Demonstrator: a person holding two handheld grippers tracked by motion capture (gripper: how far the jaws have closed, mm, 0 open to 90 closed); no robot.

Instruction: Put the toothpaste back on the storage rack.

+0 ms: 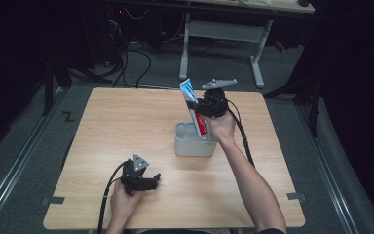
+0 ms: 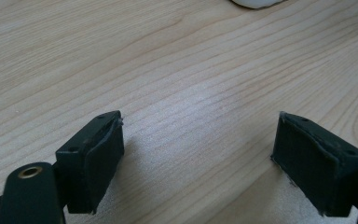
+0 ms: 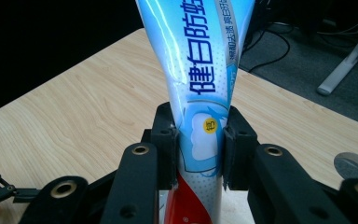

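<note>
Your blue, white and red plastic toothpaste tube [image 3: 200,88] stands tilted in the right-hand slot of the light grey rectangular holder [image 1: 194,146], just right of centre on the pale wooden table [image 1: 126,131], its flat end leaning toward eleven o'clock. Let go at this slant and the tube may tip out or drag the holder over. Your right gripper [image 3: 199,140] pinches the tube's middle, jaws narrow. Your left gripper [image 2: 198,158], at seven o'clock, rests wide open and holds nothing.
</note>
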